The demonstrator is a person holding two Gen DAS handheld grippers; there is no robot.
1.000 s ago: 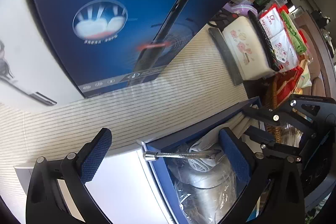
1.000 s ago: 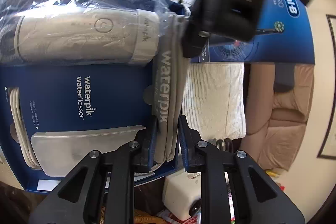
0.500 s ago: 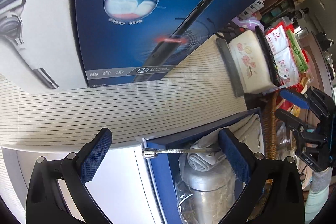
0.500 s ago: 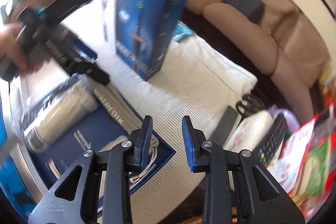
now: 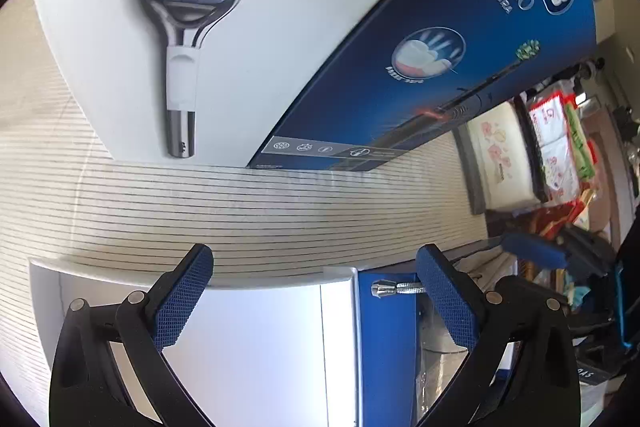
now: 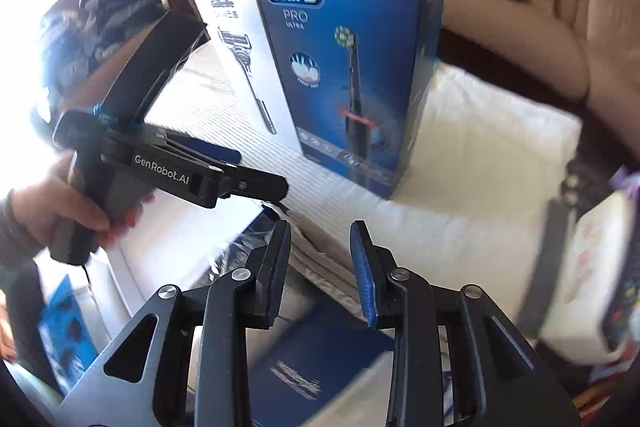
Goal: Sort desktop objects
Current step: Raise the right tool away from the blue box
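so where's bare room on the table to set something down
The striped cloth is bare between the toothbrush box and the open blue box, and right of the toothbrush box out to the cloth's edge. The far right is crowded: a flowered white box and snack packets.

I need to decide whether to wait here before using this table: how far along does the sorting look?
Partly done. The Oral-B box and the razor box stand upright side by side on the striped mat. The water flosser case lies open, its grey pouch tucked in. In hand: nothing; the right gripper is opening above the pouch, and the left gripper is open. Left: closing that case.
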